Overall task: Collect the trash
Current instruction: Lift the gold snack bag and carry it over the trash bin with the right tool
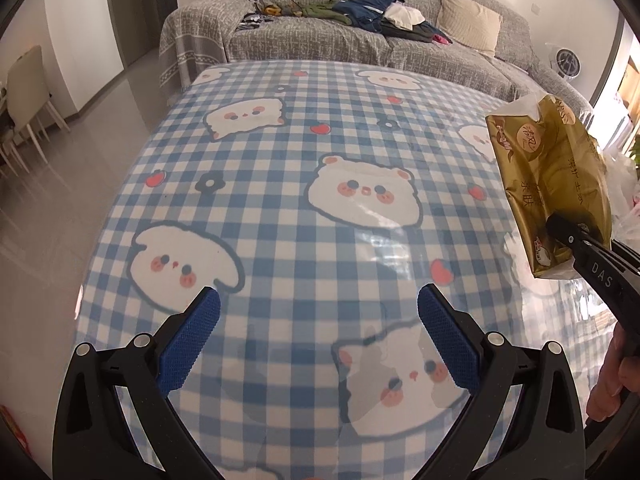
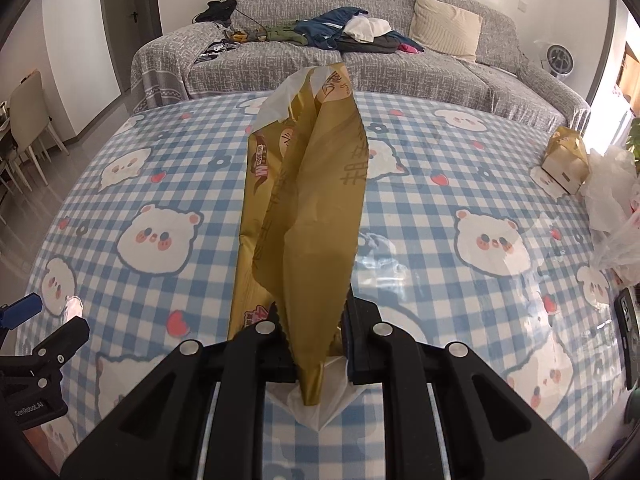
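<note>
A crumpled gold tissue wrapper hangs above the checked table, pinched at its lower end by my right gripper, which is shut on it. In the left wrist view the same gold tissue wrapper floats at the right edge, with the right gripper clamped on its bottom. My left gripper stands open over the blue-checked tablecloth with nothing between its blue pads. Its tip also shows at the far left of the right wrist view as a blue pad.
A small gold-and-cream box and crumpled clear plastic bags lie at the table's right edge. A dark phone rests near the right rim. Behind the table stands a grey sofa strewn with clothes; chairs at left.
</note>
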{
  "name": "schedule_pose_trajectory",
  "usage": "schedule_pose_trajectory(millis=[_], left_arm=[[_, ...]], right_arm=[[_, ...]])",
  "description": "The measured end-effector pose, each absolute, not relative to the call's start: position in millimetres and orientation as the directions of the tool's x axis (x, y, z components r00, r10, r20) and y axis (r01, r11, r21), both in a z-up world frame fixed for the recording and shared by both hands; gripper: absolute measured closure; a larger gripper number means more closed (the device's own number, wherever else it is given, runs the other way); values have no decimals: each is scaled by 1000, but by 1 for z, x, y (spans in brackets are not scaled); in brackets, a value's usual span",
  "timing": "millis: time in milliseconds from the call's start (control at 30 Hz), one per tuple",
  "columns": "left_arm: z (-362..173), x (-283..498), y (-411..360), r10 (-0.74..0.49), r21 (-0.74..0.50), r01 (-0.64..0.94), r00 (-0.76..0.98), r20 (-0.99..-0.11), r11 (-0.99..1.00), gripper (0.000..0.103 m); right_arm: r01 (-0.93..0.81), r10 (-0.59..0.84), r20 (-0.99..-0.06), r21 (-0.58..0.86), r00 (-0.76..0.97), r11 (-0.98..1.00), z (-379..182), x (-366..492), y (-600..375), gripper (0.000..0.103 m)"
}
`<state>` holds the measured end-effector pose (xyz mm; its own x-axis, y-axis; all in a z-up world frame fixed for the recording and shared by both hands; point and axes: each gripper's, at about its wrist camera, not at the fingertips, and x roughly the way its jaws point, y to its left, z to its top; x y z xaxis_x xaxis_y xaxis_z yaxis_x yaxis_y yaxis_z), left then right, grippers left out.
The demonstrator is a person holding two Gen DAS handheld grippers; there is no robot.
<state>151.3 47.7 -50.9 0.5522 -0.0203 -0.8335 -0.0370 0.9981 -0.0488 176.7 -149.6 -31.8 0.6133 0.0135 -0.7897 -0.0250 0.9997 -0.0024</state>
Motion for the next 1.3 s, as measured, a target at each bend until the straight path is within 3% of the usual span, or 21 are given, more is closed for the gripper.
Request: schedule_pose_trajectory(millis=[1300], left_arm=[[-58,16,52,-38,-83,-59,543,-839,995,6]], right_arm=[[-106,65,-762,-6,645,994,-11,-1,-150,89]])
